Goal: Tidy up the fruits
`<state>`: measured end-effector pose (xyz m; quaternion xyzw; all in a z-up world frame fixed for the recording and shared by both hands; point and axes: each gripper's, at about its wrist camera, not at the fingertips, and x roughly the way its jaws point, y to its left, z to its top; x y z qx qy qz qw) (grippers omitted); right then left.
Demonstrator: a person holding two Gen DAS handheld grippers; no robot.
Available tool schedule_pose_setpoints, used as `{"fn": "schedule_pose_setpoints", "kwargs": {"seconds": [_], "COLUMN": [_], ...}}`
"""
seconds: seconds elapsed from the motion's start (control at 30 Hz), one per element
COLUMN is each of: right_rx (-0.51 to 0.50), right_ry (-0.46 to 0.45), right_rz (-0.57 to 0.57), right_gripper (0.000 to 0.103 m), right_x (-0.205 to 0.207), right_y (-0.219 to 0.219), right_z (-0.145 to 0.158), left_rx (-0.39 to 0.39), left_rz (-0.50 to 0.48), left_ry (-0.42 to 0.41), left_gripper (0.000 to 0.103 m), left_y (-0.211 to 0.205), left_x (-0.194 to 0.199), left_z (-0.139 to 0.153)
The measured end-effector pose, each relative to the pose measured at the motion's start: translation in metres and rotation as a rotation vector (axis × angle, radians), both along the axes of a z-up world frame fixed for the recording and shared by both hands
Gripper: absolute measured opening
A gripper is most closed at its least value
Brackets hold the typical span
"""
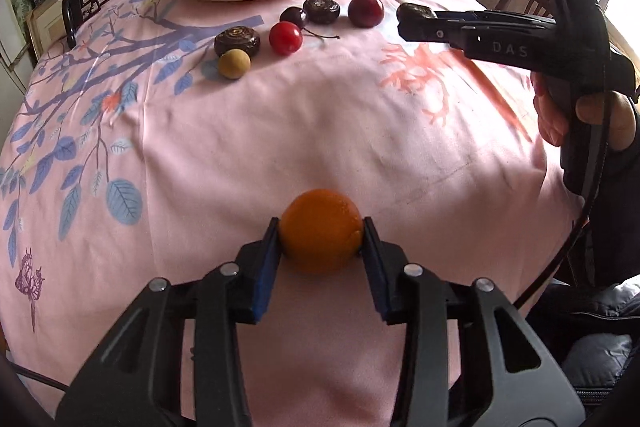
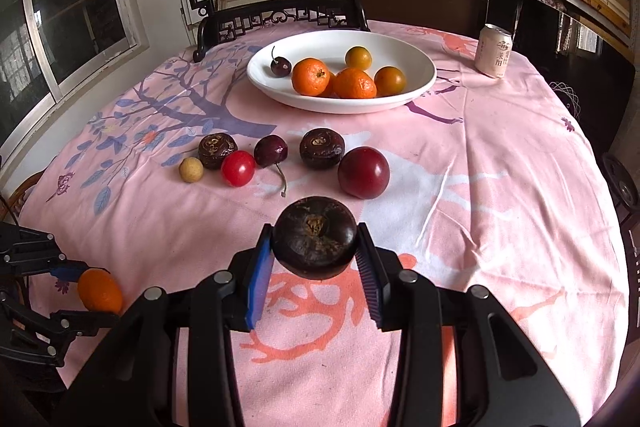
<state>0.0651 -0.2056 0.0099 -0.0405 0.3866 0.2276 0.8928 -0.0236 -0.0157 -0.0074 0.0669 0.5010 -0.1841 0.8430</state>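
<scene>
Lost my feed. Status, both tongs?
Left tongs shut on orange. Right tongs shut on dark fruit. White bowl ahead; loose fruit between.

Open pink worktop [image 2: 500, 187] on the right flank, leading up to the white bowl [image 2: 416, 59]. Straight ahead, barred by a row of loose fruit: plum [image 2: 363, 172], water chestnut [image 2: 321, 148], cherry [image 2: 271, 151]. Beside the bowl's far right, a can [image 2: 493, 51].

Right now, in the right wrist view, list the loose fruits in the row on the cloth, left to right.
Tan longan → dark water chestnut → red cherry tomato → dark cherry → second water chestnut → red plum.
</scene>
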Motion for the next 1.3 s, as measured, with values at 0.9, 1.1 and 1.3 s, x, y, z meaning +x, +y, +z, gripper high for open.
{"fn": "schedule_pose_setpoints", "kwargs": {"seconds": [0.9,1.1,1.3], "right_rx": [-0.029,-0.082,-0.112], "right_ry": [-0.184,-0.129,-0.111], "right_rz": [-0.059,-0.051,-0.048], "right_gripper": [0.041,0.040,0.049], "right_x": [0.144,0.187,0.190], "right_y": [0.045,0.059,0.062], "right_z": [0.052,0.028,0.018], "left_rx": [-0.020,0.001,0.000], "left_rz": [0.316,0.365,0.453], "left_ry": [-0.190,-0.142,-0.175], "left_gripper": [0.039,0.039,0.083], "left_y": [0.014,0.013,0.018], "left_x": [0.266,0.310,0.318], "left_z": [0.067,0.046,0.042]}}
